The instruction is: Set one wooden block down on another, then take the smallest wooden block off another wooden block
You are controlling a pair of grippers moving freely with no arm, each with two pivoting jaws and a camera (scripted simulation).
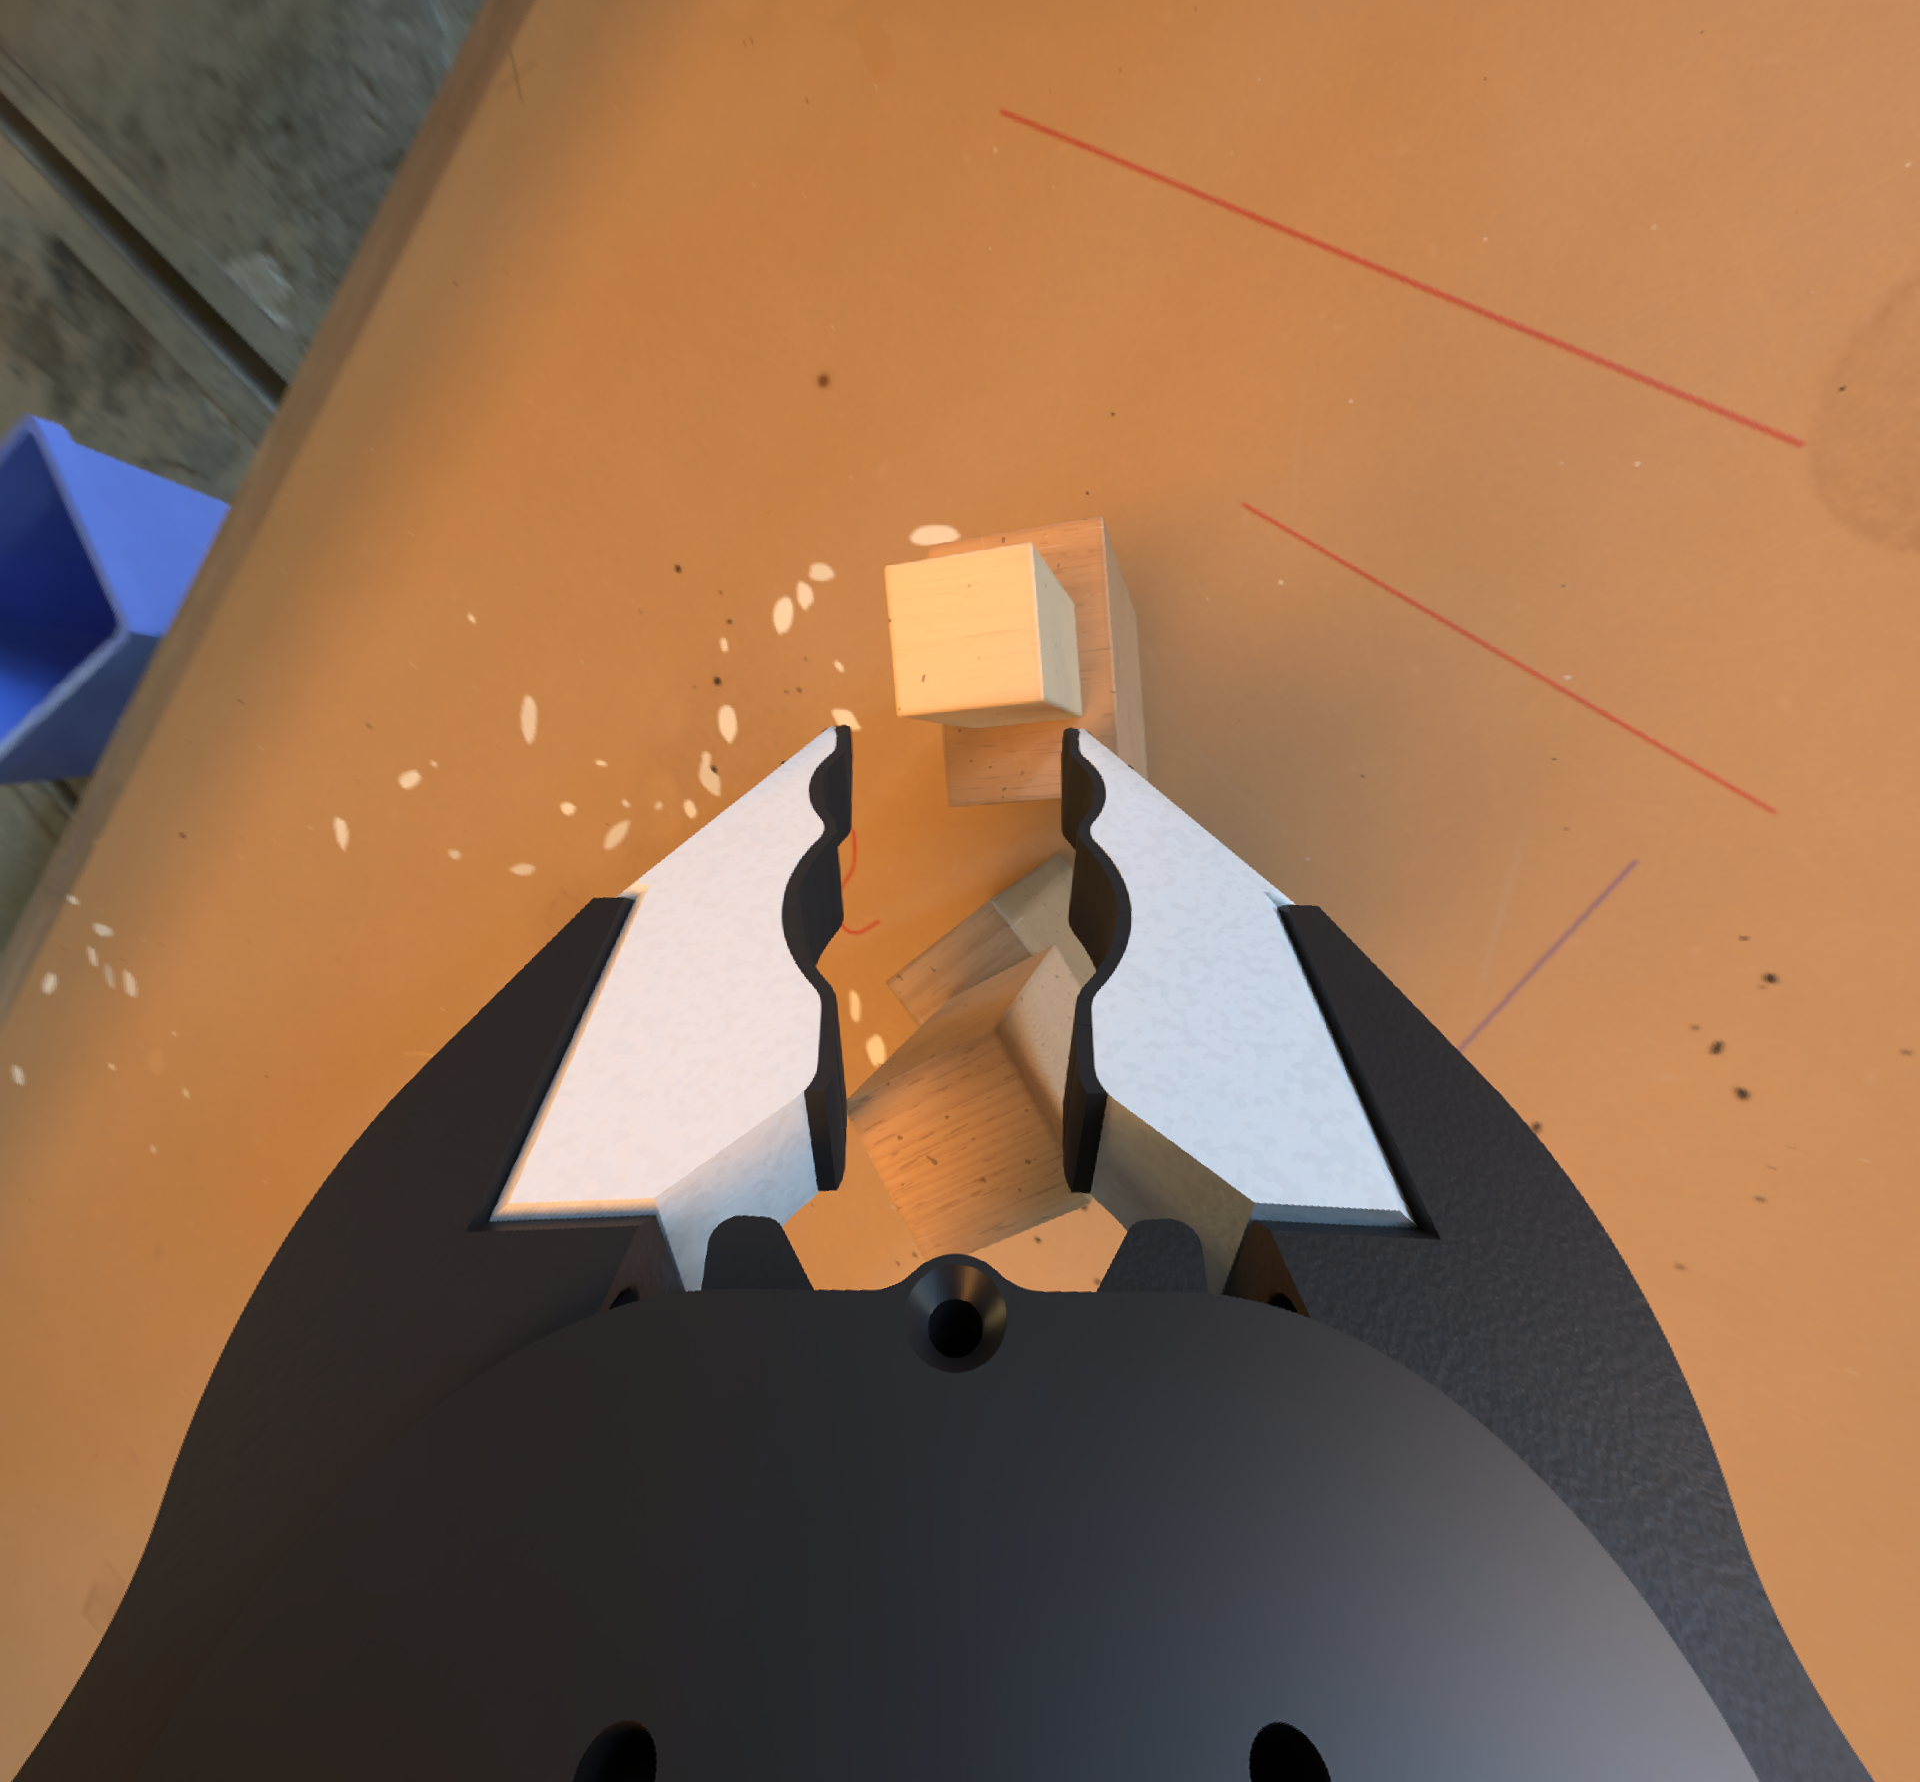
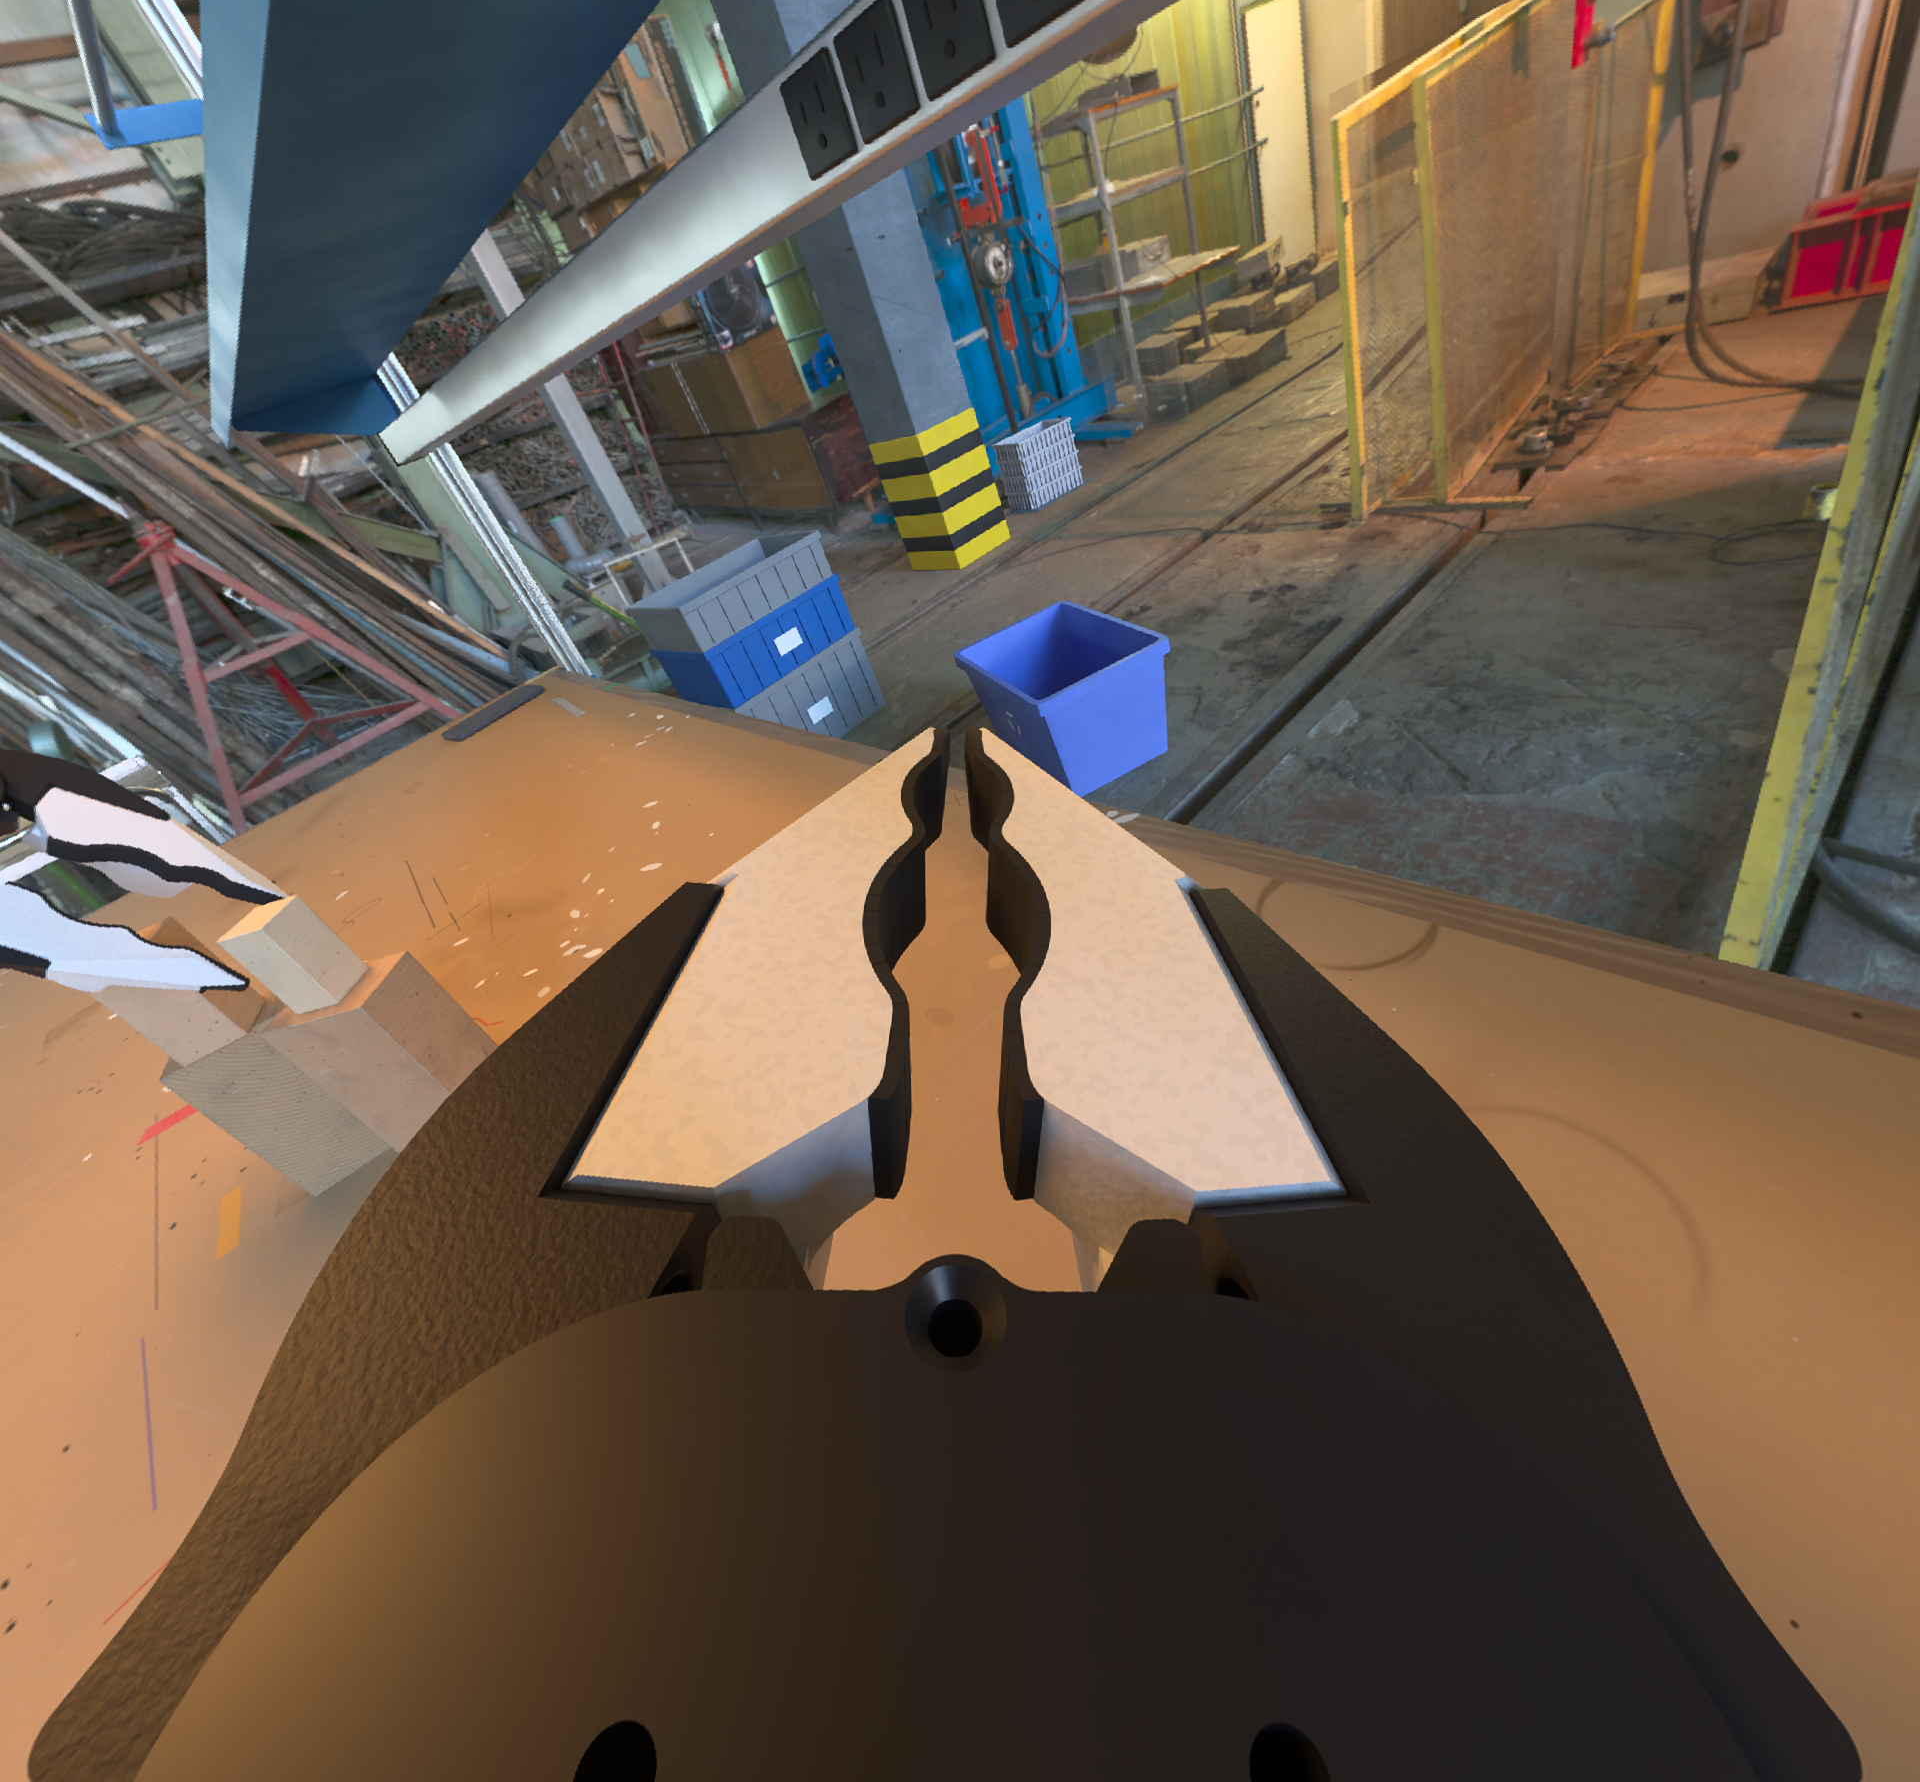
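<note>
A small pale wooden cube rests on a longer wooden block on the orange-brown table. My left gripper is open and empty, its fingertips just short of the cube, one to each side of its near edge. Two more wooden blocks lie on the table below, between my fingers. The right wrist view shows the cube, the blocks under it and the left gripper at far left. My right gripper is shut and empty above the table, away from the blocks.
A blue bin stands on the floor beyond the table edge. A power strip and a blue panel hang overhead. Stacked grey and blue drawers stand on the floor.
</note>
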